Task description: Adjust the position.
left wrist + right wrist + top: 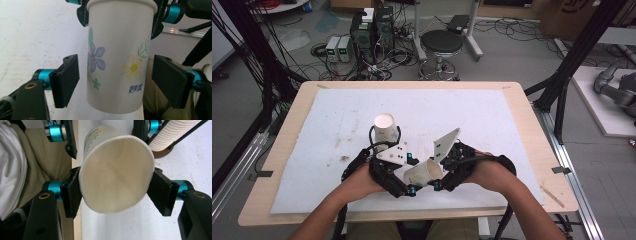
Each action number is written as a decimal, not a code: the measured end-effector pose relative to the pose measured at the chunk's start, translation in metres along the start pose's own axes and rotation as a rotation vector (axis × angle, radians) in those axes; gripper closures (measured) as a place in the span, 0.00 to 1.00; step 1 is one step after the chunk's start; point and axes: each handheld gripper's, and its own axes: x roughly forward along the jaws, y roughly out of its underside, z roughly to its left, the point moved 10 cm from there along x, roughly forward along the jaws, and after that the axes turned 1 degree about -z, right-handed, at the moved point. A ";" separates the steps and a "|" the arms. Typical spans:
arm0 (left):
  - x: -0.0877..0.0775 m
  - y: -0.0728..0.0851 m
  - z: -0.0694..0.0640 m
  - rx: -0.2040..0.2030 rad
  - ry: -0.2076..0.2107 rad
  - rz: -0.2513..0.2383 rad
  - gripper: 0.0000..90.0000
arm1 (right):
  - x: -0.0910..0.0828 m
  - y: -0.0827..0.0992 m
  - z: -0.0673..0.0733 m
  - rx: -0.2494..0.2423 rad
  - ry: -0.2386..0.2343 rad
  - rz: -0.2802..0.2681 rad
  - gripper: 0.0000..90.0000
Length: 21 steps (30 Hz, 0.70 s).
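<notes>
A white paper cup printed with flowers (pixel 424 172) is held tilted above the mat near the table's front edge. My right gripper (pixel 116 192) is shut on its rim (pixel 117 173), and the pads squeeze the mouth into an oval. My left gripper (pixel 116 82) stands open around the cup's lower body (pixel 117 75), with a small gap between each pad and the wall. In the high view the left gripper (pixel 406 181) and the right gripper (pixel 438 172) meet at the cup. A stack of paper cups (pixel 384 131) stands upright just beyond the left gripper.
A white foam mat (pixel 492 115) covers most of the wooden table (pixel 522 100). Beyond the far edge stand a round stool (pixel 441 42) and computer cases with cables (pixel 372 35). Black frame posts (pixel 562 85) flank the table.
</notes>
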 end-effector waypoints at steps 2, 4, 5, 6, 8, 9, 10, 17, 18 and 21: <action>0.001 0.001 0.000 -0.003 0.007 0.011 0.29 | 0.001 0.000 0.001 0.000 -0.001 0.022 0.38; 0.003 0.002 0.000 -0.003 0.016 0.022 0.30 | 0.003 0.000 0.002 -0.003 -0.005 0.034 0.38; 0.004 0.003 0.000 -0.003 0.020 0.025 0.31 | 0.005 0.000 0.003 -0.005 -0.009 0.041 0.38; 0.004 0.003 -0.001 -0.003 0.024 0.028 0.32 | 0.006 0.001 0.003 -0.007 -0.011 0.049 0.38; 0.006 0.004 -0.002 -0.008 0.032 0.031 0.34 | 0.007 0.000 0.004 -0.013 -0.014 0.060 0.38; 0.006 0.004 -0.002 -0.005 0.035 0.036 0.36 | 0.007 0.001 0.004 -0.016 -0.013 0.066 0.38; 0.006 0.005 -0.002 -0.004 0.038 0.040 0.36 | 0.008 0.000 0.005 -0.017 -0.017 0.068 0.38; 0.009 0.007 -0.005 0.001 0.056 0.050 0.40 | 0.010 0.000 0.006 -0.035 -0.022 0.099 0.38; 0.009 0.007 -0.005 -0.001 0.057 0.050 0.40 | 0.011 0.000 0.007 -0.034 -0.024 0.100 0.38; 0.010 0.008 -0.006 0.001 0.065 0.047 0.41 | 0.012 -0.001 0.007 -0.039 -0.033 0.100 0.38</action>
